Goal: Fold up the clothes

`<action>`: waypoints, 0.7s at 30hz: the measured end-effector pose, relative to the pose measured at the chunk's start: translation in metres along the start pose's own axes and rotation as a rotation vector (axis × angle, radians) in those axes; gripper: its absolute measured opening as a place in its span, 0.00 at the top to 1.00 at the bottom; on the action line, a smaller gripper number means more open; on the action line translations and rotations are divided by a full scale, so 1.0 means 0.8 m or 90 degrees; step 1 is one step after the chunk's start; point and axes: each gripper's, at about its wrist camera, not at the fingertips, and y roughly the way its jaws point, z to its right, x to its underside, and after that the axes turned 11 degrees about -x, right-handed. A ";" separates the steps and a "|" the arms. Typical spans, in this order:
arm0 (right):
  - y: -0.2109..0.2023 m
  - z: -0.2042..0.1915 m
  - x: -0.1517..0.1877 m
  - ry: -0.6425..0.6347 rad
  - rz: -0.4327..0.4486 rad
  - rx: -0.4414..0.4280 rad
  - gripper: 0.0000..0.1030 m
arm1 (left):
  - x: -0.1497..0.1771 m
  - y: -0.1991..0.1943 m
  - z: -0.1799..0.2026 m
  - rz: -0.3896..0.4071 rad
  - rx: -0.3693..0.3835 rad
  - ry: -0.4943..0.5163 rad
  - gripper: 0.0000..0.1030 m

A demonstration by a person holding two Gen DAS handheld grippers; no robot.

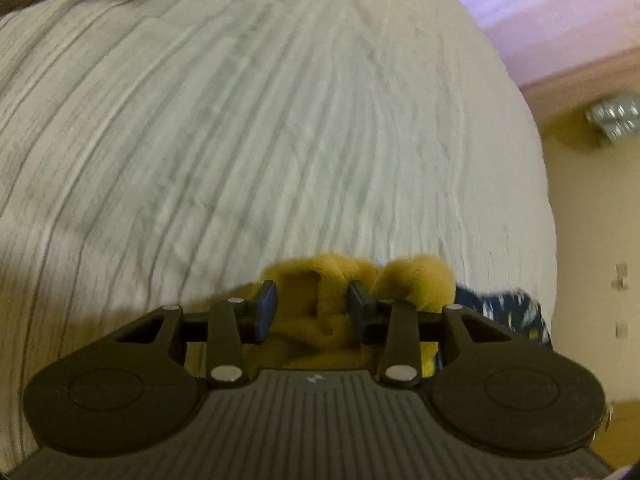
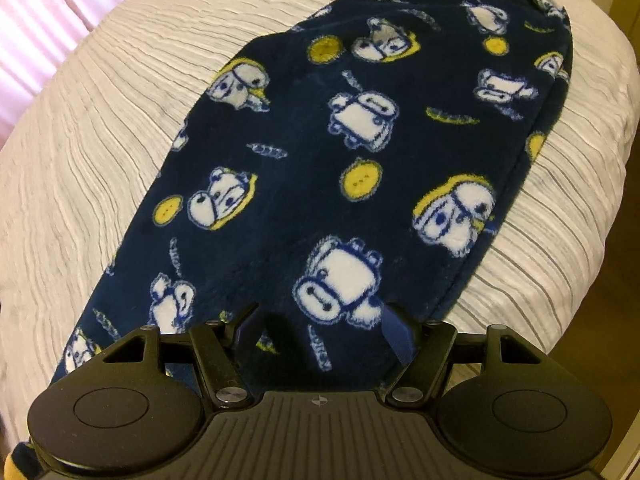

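The left tongs (image 1: 312, 312) stand narrowed around a bunched fold of mustard-yellow fleece (image 1: 332, 292), the two blue pads pressing the cloth from either side. That yellow fabric is part of the navy fleece garment (image 2: 360, 152), whose dark printed cloth peeks out at about 3 o'clock from the left tongs (image 1: 508, 312). Ahead of these tongs, toward 12 o'clock, the white ribbed bedspread (image 1: 260, 120) lies bare and wrinkled. A pink curtain (image 1: 560, 12) hangs at 1 o'clock, and a yellowish wall (image 1: 592, 240) runs down the 3 o'clock edge with a blurred silvery object (image 1: 614, 118) set high on it.

In the right wrist view the garment stretches away from the right tongs (image 2: 324, 334) toward 12 and 1 o'clock, lying flat on the bedspread (image 2: 100, 128), its navy pile printed with white cartoon animals and yellow discs. The right tongs stand wide, one finger on each side of the near end of the cloth; whether the pads touch it I cannot tell. The curtain (image 2: 44, 12) shows at 10 o'clock. A scrap of yellow fleece (image 2: 12, 468) shows at 7 o'clock.
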 end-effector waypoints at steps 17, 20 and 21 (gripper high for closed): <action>0.009 -0.004 0.009 -0.037 0.000 0.014 0.33 | -0.026 0.024 -0.057 0.005 0.080 -0.202 0.92; 0.007 -0.002 0.009 -0.036 0.002 0.010 0.33 | -0.027 0.021 -0.073 0.020 0.119 -0.275 0.91; 0.007 -0.002 0.009 -0.036 0.002 0.008 0.33 | -0.030 0.020 -0.069 0.022 0.117 -0.257 0.95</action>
